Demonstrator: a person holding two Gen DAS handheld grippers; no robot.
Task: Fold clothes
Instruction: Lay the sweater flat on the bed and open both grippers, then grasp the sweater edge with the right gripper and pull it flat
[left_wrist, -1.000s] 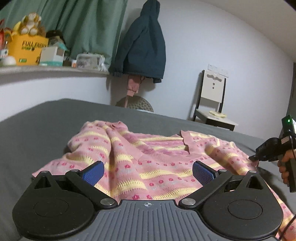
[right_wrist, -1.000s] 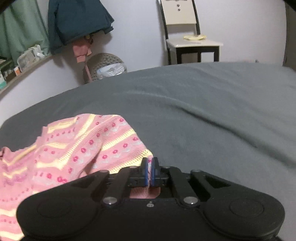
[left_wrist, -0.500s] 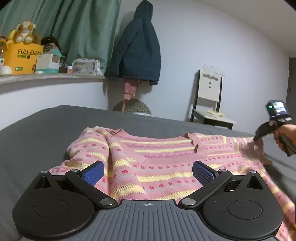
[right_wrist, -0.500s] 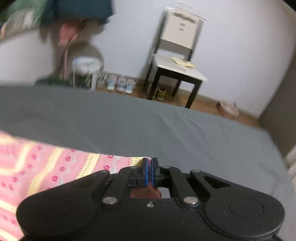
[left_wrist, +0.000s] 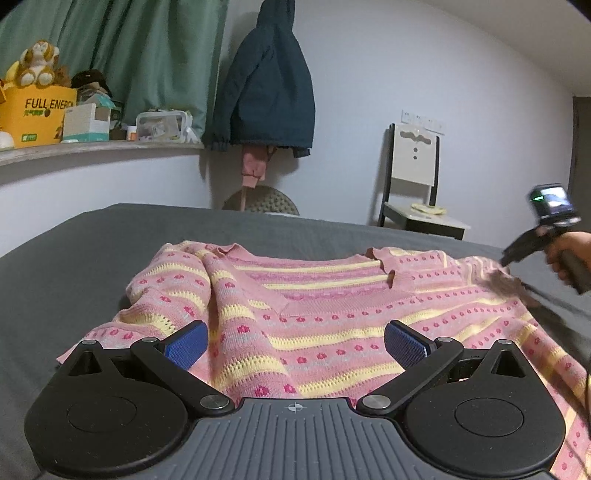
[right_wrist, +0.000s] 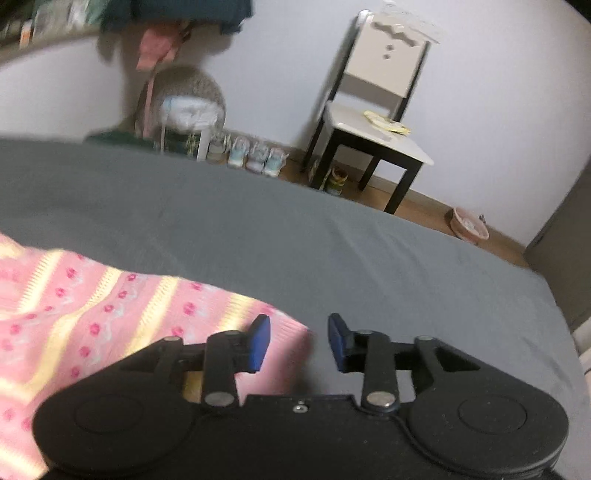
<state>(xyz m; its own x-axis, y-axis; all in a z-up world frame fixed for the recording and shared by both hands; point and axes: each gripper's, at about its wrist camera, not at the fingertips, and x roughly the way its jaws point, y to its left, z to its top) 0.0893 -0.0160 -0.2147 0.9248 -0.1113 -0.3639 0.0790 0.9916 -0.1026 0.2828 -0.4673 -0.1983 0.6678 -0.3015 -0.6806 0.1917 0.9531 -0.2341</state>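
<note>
Released just now: our right gripper (right_wrist: 298, 341) has carried the sleeve end outward and its jaws have been opening, the cuff lying loose between the pads, no longer pinched. We're still spreading the pink knitted sweater (left_wrist: 332, 314) flat on the grey bedsheet (left_wrist: 92, 258). Our left gripper (left_wrist: 295, 341) hovers wide apart over the hem, holding nothing. Next we should free the bunched left sleeve (left_wrist: 177, 280). It's soft, open-weave, striped knit, floppy and creased.
</note>
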